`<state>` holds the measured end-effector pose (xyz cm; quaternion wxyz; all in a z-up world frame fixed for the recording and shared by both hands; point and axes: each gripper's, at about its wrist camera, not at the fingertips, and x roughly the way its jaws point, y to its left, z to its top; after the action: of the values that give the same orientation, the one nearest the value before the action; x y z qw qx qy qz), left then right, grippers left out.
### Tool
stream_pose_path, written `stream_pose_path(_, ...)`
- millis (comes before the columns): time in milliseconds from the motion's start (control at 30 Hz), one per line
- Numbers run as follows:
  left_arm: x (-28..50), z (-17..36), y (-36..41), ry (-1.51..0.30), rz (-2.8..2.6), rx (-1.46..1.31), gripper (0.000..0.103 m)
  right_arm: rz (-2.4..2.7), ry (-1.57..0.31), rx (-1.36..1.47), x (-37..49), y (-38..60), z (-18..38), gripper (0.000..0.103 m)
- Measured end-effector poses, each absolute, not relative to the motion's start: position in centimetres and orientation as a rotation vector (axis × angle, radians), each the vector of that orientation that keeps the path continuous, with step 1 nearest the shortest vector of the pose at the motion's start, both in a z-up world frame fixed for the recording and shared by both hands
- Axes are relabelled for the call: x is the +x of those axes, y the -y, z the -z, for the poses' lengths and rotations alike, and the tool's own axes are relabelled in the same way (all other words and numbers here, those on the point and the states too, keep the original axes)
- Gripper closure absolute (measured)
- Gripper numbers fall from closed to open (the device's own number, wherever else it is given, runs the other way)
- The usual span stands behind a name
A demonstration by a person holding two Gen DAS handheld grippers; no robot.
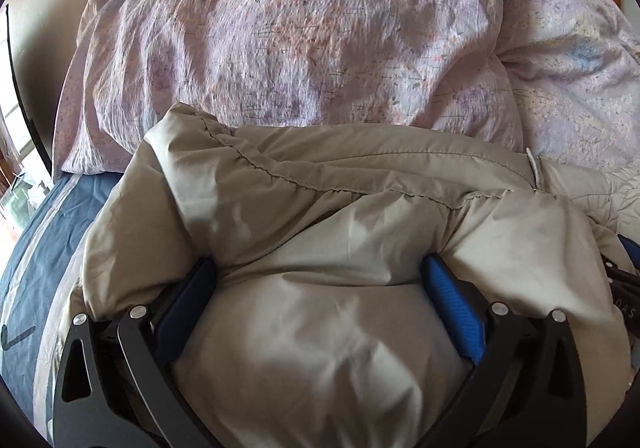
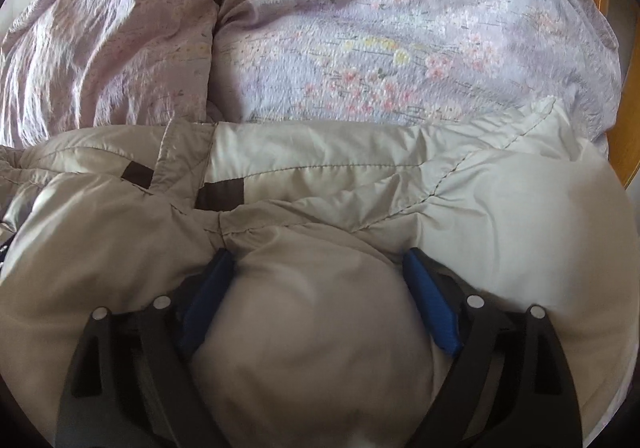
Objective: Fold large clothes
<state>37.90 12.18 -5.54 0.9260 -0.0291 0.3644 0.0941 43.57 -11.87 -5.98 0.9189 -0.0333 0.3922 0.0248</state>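
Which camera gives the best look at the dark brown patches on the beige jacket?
The right wrist view. Two dark brown patches sit on the beige puffy jacket, either side of a fabric tab near its stitched seam. The left wrist view shows the same jacket and its seam, but no brown patches.

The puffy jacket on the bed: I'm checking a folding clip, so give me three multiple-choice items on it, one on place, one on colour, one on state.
1. What lies right behind the jacket?
A. flowered quilt
B. wooden chair
C. suitcase
2. What colour are the gripper pads?
A. red
B. blue
C. yellow
3. How is the jacket at the right gripper?
A. hanging in the air
B. lying far off it
C. bulging between its fingers

A: the lilac flowered quilt is heaped behind it.
B: both pads show blue.
C: padded cloth swells up between the fingers.
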Motion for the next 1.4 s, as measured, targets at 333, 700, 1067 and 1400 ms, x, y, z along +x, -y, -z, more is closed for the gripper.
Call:
stream_pose_path(333,36.7,1.7,-14.5,-0.635,-0.276,-0.004,0.001,0.095,-0.643,0.065,43.0,23.2,-0.1,0.017)
stream_pose_path(700,38.5,5.8,-19.2,-0.742,-0.325,-0.169,0.001,0.138,-0.746,0.1,45.9,26.6,6.3,0.014)
stream_pose_path(1067,39.7,7.9,-21.2,-0.815,-0.293,-0.262,0.001,0.117,-0.88,0.095,48.7,28.1,9.6,0.007)
stream_pose_path(1400,38.1,6.8,-22.5,-0.805,-0.294,-0.319,0.001,0.162,-0.87,0.104,47.3,29.8,8.7,0.008)
